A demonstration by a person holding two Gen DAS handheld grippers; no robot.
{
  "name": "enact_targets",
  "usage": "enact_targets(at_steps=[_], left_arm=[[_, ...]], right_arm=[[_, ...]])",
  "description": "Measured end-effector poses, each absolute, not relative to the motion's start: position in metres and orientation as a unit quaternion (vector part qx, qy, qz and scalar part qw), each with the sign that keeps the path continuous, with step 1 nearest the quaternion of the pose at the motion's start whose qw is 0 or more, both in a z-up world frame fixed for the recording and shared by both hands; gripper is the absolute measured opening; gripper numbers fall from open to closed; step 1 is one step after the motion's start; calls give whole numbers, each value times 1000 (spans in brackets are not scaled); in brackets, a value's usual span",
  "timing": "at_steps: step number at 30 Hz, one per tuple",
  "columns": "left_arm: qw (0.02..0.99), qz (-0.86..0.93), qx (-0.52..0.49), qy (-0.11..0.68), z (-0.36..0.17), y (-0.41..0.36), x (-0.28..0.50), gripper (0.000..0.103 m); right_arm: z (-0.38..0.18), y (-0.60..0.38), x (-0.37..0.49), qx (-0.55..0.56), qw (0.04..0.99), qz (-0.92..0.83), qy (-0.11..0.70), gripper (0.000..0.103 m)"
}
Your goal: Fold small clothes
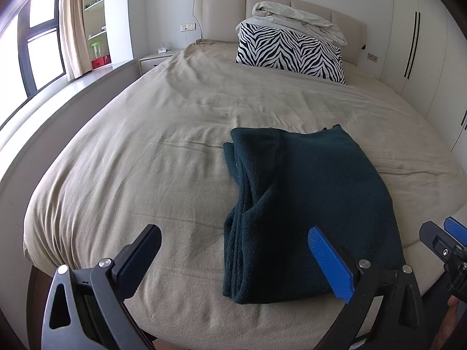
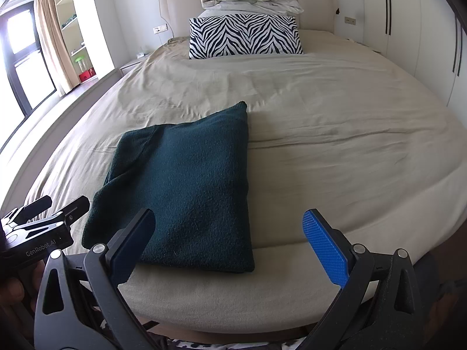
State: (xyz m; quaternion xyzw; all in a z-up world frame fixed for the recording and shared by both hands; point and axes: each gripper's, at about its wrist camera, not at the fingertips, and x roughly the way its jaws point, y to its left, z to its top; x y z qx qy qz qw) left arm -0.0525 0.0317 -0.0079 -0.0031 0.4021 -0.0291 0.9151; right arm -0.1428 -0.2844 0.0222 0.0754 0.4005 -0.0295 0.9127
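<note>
- Dark green knitted garment [image 2: 186, 186] lies folded near the foot edge of the beige-sheeted bed [image 2: 335, 122].
- Our left gripper [image 1: 233, 259] and right gripper [image 2: 227, 239]: jaws apart, empty.
- Risk: a shallow pinch could drag loose layers, undoing the fold.

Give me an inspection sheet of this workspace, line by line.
Surface: bed under a wrinkled beige sheet.
Job's things: dark green knit garment, folded into a rectangle, lying flat near the foot edge.
Clutter: zebra-print pillow with a bundled white duvet on top, at the headboard.
Grippers: left gripper open, empty; right gripper open, empty, both short of the garment.
Cables: one thin cord hanging from a wall socket by the headboard.
Surroundings: window with curtain, shelves, bedside table, white wardrobe.
</note>
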Motion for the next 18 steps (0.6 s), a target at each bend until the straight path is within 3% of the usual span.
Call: enact_targets(at_steps=[18], left_arm=[[913, -29, -8, 406, -13, 32, -53, 103]], right_arm=[[18, -283, -144, 75, 912, -29, 403, 103]])
